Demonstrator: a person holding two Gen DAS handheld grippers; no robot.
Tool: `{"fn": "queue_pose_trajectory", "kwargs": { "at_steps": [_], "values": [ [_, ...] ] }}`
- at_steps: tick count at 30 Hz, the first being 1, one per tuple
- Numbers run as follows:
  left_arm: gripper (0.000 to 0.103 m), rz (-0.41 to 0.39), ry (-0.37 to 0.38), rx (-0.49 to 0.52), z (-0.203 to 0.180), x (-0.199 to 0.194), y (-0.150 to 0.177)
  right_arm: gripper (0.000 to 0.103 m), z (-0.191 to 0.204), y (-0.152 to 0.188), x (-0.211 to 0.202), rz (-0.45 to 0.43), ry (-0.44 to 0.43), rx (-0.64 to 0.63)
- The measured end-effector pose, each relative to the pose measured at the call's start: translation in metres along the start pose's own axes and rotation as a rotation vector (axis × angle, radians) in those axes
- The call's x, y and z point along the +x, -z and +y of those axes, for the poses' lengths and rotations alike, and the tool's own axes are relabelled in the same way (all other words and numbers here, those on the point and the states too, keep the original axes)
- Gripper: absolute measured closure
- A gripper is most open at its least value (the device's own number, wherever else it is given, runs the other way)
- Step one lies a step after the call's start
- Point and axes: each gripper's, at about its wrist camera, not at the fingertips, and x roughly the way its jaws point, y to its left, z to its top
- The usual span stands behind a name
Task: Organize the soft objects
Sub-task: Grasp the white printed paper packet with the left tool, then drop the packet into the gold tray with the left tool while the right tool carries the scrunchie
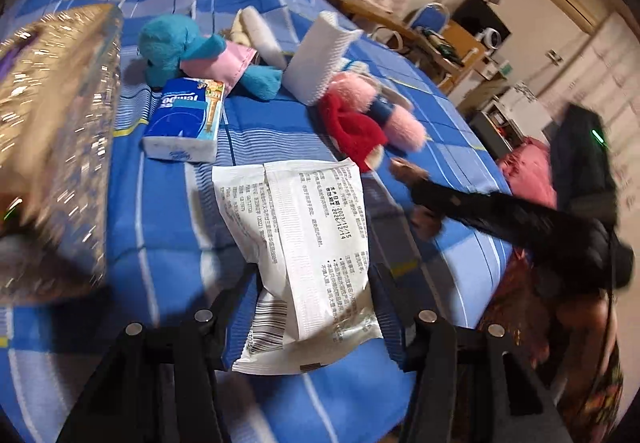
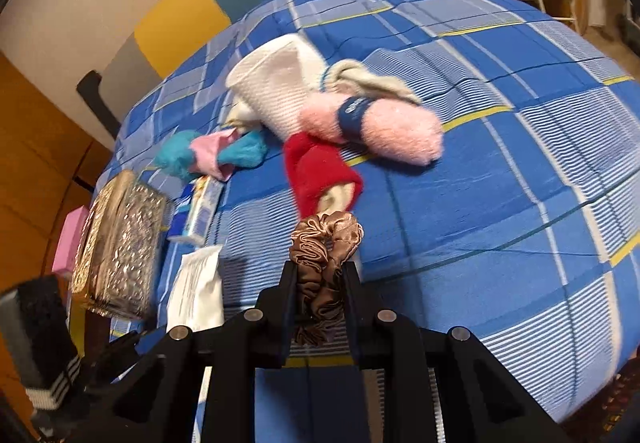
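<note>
My left gripper is shut on a white printed soft pack, held just above the blue checked bedspread. My right gripper is shut on a brown satin scrunchie; it shows in the left wrist view too. Beyond lie a teal plush with a pink cloth, a pink plush with red cloth, a white textured pack and a blue tissue pack.
A glittery gold box stands at the left; the right wrist view shows a pink box behind it. The bed edge drops off at right, with a pink bundle, chairs and cluttered furniture beyond.
</note>
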Motion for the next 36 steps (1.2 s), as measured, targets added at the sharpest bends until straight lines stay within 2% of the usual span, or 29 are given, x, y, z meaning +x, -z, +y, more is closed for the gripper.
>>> {"fn": "queue_pose_trajectory", "kwargs": {
  "at_steps": [3,8,15,22,27,31,36],
  "values": [
    [0.048,-0.031,0.002,0.045,0.002,-0.022,0.016,0.081,0.009,0.004,0.004,0.022,-0.043,-0.021],
    [0.048,-0.068,0.000,0.055,0.007,-0.049,0.033,0.081,0.023,0.010,0.009,0.036,-0.044,-0.066],
    [0.048,-0.132,-0.030,0.049,0.040,-0.111,0.056,0.081,0.039,0.017,0.015,0.029,0.024,-0.171],
    [0.048,-0.197,-0.106,-0.044,0.099,-0.168,0.058,0.081,0.047,0.025,0.013,0.001,-0.012,-0.197],
    [0.048,-0.242,-0.201,-0.103,0.151,-0.200,0.049,0.081,0.064,0.036,0.009,-0.027,-0.040,-0.249],
    [0.048,-0.220,-0.281,-0.146,0.196,-0.211,0.042,0.081,0.077,0.049,0.004,-0.041,-0.096,-0.245],
    [0.048,-0.156,-0.365,-0.263,0.271,-0.214,0.031,0.081,0.101,0.072,-0.005,-0.037,-0.125,-0.289]
  ]
}}
